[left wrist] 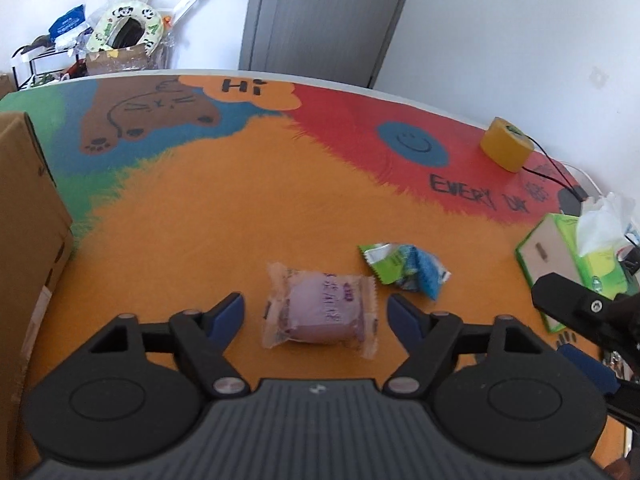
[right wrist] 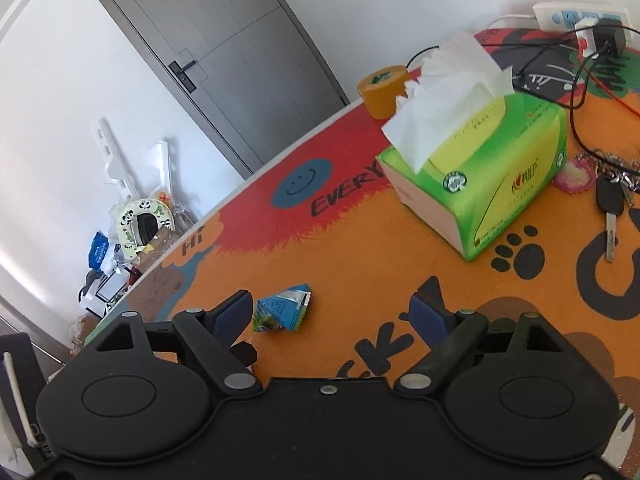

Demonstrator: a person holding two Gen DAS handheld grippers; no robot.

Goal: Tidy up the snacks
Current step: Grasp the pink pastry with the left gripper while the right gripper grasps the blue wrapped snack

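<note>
The worktop (left wrist: 248, 208) wears a mat of orange, red, blue and green patches, with a brown cat, a blue smiley, black paw prints and black lettering. A pale purple cake in a clear wrapper (left wrist: 320, 308) lies beside a crumpled packet (left wrist: 404, 266) in green, blue and white, and the tissue box (right wrist: 492, 172) is bright green and yellow with white tissue. Each black tool, left (left wrist: 316, 312) and right (right wrist: 332, 312), carries dark blue pads, while the round tape holder (left wrist: 506, 144) is mustard yellow and the carton (left wrist: 28, 216) plain brown.
</note>
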